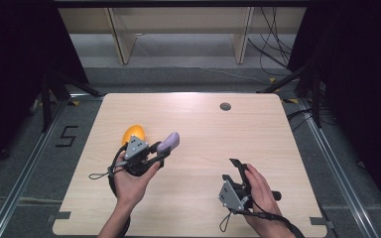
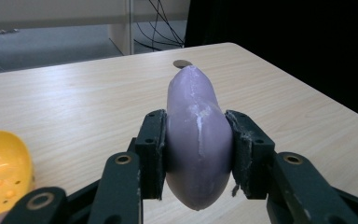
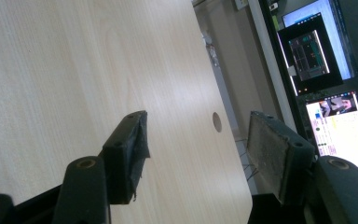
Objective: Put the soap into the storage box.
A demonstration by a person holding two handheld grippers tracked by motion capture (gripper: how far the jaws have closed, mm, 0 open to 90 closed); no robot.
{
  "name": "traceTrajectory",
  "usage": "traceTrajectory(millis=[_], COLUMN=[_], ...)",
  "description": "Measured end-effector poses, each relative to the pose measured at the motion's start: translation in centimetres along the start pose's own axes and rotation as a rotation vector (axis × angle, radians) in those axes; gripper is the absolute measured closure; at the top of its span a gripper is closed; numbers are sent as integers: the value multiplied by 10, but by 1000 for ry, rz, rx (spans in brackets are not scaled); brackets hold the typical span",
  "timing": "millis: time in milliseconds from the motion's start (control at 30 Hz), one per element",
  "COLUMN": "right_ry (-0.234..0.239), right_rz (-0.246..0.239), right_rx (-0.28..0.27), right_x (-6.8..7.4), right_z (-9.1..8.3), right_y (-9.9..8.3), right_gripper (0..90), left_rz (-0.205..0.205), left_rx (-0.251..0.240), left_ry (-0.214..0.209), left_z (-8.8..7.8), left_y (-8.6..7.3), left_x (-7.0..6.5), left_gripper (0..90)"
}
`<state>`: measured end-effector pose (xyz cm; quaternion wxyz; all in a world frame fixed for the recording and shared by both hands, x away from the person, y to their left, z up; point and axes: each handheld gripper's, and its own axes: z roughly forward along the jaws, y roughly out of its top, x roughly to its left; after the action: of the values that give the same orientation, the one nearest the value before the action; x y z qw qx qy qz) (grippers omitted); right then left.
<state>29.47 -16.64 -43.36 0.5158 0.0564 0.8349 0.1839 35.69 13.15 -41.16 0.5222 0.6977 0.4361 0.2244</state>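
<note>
A pale purple, eggplant-shaped object (image 1: 169, 143) (image 2: 197, 140) is clamped between the black pads of my left gripper (image 1: 162, 148) (image 2: 197, 156), held above the table at centre-left and pointing toward the far right. An orange-yellow rounded object (image 1: 133, 133) (image 2: 2, 170) lies on the wood just behind and to the left of that gripper. My right gripper (image 1: 234, 169) (image 3: 196, 149) rests low near the front right of the table, turned on its side, its jaws apart with nothing between them.
The light wooden table (image 1: 198, 124) has a round cable hole (image 1: 225, 106) (image 2: 182, 63) (image 3: 217, 122) near its far edge. Beyond it are wooden shelf legs and loose cables on the floor. Monitors (image 3: 335, 126) glow past the table's edge in the right gripper view.
</note>
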Motion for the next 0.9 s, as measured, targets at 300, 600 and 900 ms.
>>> traceTrajectory(millis=[300, 600, 900], right_ry=[17, 12, 21], right_rz=[72, 60, 63], right_rx=[22, 21, 22], right_x=[5, 4, 5], right_z=[-1, -1, -1], right_y=[2, 2, 2], right_gripper=[395, 396, 396], left_rz=[-16, -37, -42], left_rx=[-32, -42, -60], left_ry=[35, 76, 110], left_z=[-7, -11, -14], left_y=[2, -2, 1], left_x=[11, 21, 30], left_gripper=[591, 591, 591])
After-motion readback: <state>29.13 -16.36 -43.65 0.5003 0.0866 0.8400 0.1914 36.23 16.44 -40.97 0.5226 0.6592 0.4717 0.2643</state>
